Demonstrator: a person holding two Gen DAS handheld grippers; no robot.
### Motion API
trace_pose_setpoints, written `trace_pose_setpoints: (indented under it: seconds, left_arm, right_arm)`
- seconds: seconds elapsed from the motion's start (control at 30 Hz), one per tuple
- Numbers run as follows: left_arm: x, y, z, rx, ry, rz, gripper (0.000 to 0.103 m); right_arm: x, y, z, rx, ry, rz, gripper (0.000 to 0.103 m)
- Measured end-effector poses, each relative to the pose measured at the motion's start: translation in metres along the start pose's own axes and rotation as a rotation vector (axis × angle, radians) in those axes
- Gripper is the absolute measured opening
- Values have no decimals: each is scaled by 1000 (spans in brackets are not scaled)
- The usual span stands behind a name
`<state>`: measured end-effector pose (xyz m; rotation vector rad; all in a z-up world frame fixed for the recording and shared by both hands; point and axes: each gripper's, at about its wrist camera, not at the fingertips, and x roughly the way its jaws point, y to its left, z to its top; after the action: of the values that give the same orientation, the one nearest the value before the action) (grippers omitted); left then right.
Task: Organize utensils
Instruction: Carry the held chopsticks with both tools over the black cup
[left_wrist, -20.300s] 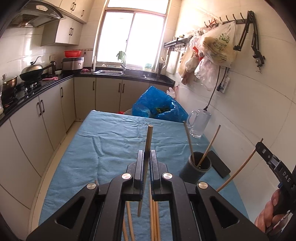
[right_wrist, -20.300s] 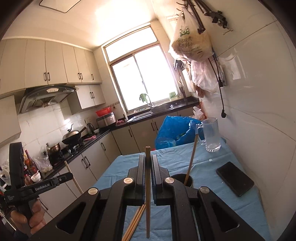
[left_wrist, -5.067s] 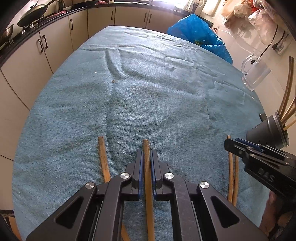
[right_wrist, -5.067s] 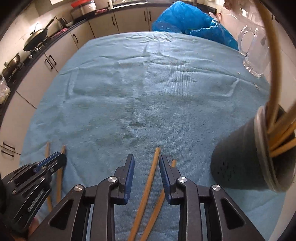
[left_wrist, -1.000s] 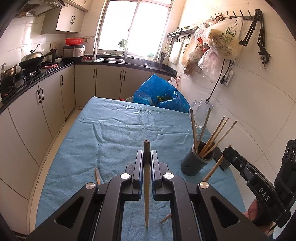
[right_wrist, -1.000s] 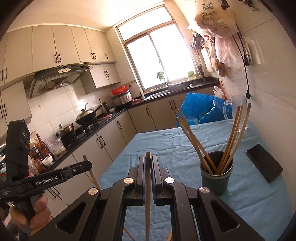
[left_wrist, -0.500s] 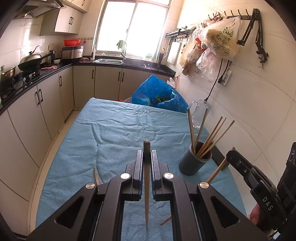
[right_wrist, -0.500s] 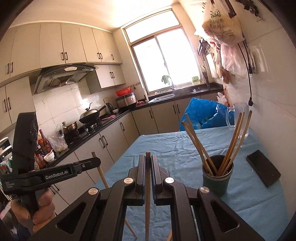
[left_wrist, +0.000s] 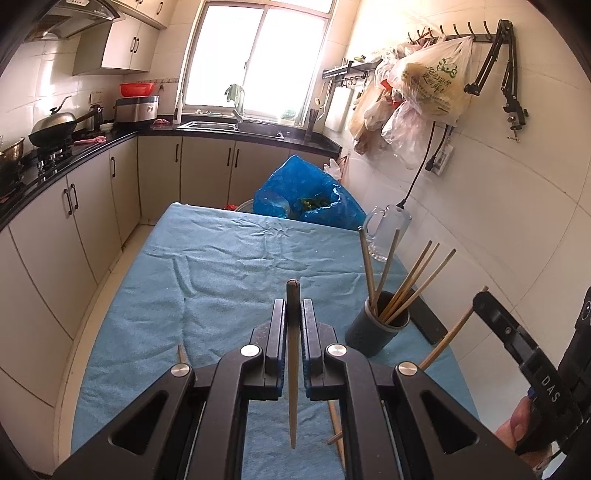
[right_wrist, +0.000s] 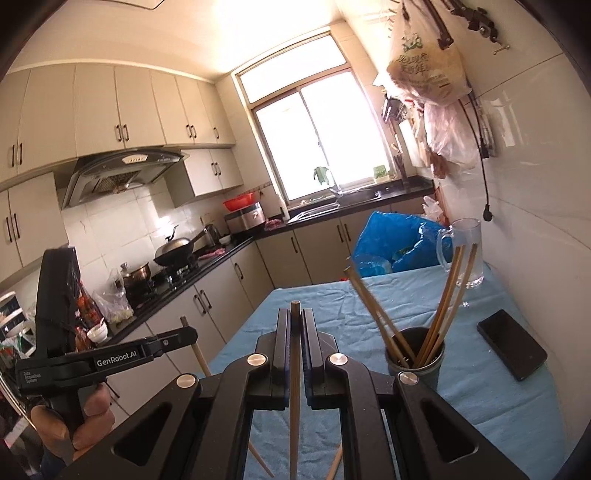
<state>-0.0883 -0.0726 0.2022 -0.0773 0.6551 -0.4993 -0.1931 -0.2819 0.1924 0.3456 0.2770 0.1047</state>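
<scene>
The left gripper (left_wrist: 293, 314) is raised above the table, its 2 jaws pressed together on 1 chopstick (left_wrist: 293, 369) that runs between the pads, with a dark blunt end poking out past the fingertips and the thin end hanging down toward the blue cloth (left_wrist: 229, 266). The right gripper (right_wrist: 294, 325) is clamped the same way on a second chopstick (right_wrist: 294, 387), jaws drawn tight against the wood, the stick standing nearly upright between them. From the left view, the right gripper appears at the right edge, held in the person's hand, with its chopstick slanting down toward the cloth. The dark holder cup (left_wrist: 376, 332) stands on the right side of the table, near the wall, and 5 chopsticks (left_wrist: 410, 284) lean out of it, fanned toward the right and far side. Just to the right of the cup lies a black phone (right_wrist: 511, 349) flat on the cloth. Farther along the same side stands a clear glass mug (right_wrist: 463, 247), and beyond the far edge of the table sits a blue plastic bag (left_wrist: 306, 192). On the near cloth, a loose chopstick (left_wrist: 181, 354) shows left of the left gripper, and another loose stick (left_wrist: 338, 424) lies near its right side.
</scene>
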Motion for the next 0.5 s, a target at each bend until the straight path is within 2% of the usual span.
trace_pose_setpoints:
  seconds: [0.5]
  left_arm:
    - [3, -48, 52, 36, -60, -87, 7]
  right_arm:
    - [-32, -48, 56, 81, -141, -102, 6]
